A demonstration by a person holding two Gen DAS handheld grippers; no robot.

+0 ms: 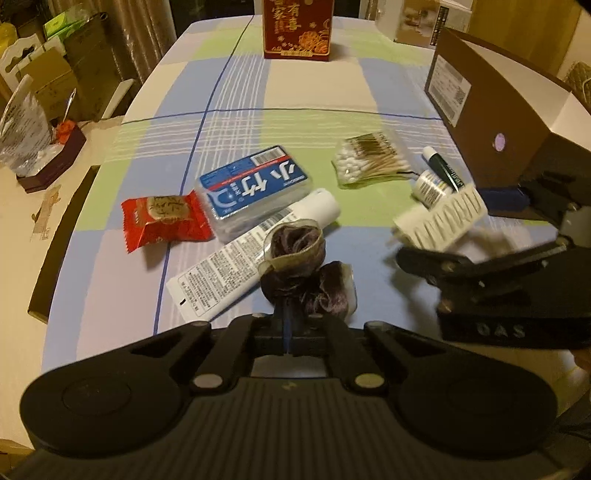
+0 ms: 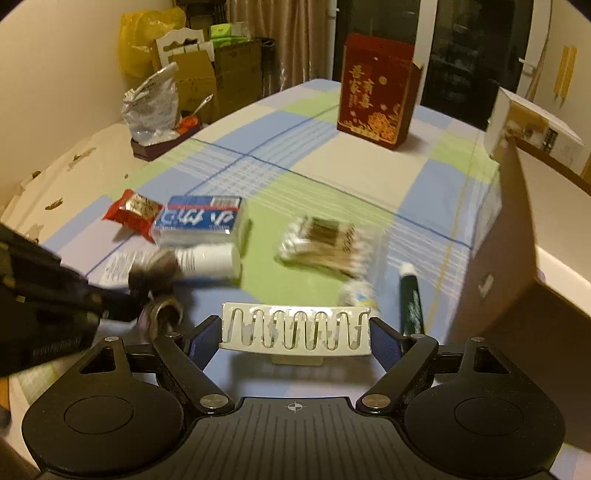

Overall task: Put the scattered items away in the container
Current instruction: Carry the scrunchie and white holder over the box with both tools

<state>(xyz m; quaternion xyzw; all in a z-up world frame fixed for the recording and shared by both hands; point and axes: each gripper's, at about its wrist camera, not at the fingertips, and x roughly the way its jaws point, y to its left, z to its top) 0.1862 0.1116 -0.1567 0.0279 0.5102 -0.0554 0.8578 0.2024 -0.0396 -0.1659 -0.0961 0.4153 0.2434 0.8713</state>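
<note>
My left gripper (image 1: pixel 287 314) is shut on a dark purple scrunchie (image 1: pixel 295 266), held just above a white tube (image 1: pixel 251 258). My right gripper (image 2: pixel 295 326) is shut on a white comb-like hair clip (image 2: pixel 295 328), which spans its blue pads (image 2: pixel 386 341) above the tablecloth. The brown cardboard box (image 2: pixel 509 240) stands open-topped just right of the right gripper. On the cloth lie a red snack packet (image 1: pixel 162 218), a blue-labelled plastic box (image 1: pixel 255 188), a bag of cotton swabs (image 1: pixel 369 158), a green stick (image 2: pixel 410 299) and a small white bottle (image 1: pixel 430 186).
A tall red gift box (image 1: pixel 297 29) stands at the far end of the checked tablecloth (image 1: pixel 314 99). Left of the table are a foil bag (image 2: pixel 155 103), a dark tray and stacked cartons. A white carton (image 2: pixel 532 125) sits behind the brown box.
</note>
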